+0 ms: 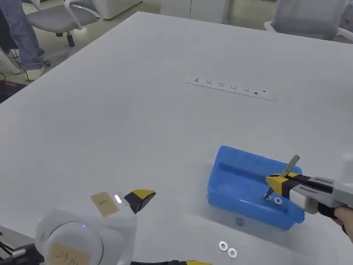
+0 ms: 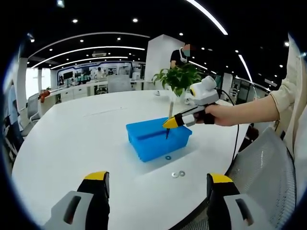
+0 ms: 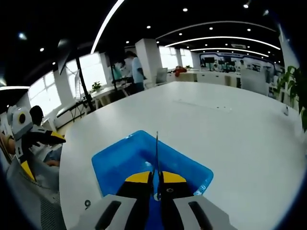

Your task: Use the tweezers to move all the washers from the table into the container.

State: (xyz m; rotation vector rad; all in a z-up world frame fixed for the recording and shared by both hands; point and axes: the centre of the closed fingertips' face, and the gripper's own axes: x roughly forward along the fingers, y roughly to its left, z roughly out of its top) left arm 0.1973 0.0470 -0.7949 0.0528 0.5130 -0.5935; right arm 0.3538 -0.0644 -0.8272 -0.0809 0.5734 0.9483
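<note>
Currently right gripper (image 1: 274, 182) clamps tweezers (image 1: 290, 165) tip-down over container (image 1: 237, 176); two washers (image 1: 227, 249) lie person-side on table (image 1: 138, 83); left gripper (image 2: 157, 178) gapes.

Centre: blue container (image 2: 156, 140) on the white bench (image 2: 72, 139). From the right, a hand (image 2: 218, 114) holds the right tongs (image 2: 169, 123), closed on upright tweezers (image 2: 167, 132) that dip into the container. Lower centre: three washers (image 2: 182, 173), one just beside the container's near wall, two paired nearer the camera. Bottom: left tongs (image 2: 156, 179), jaws wide apart.
</note>
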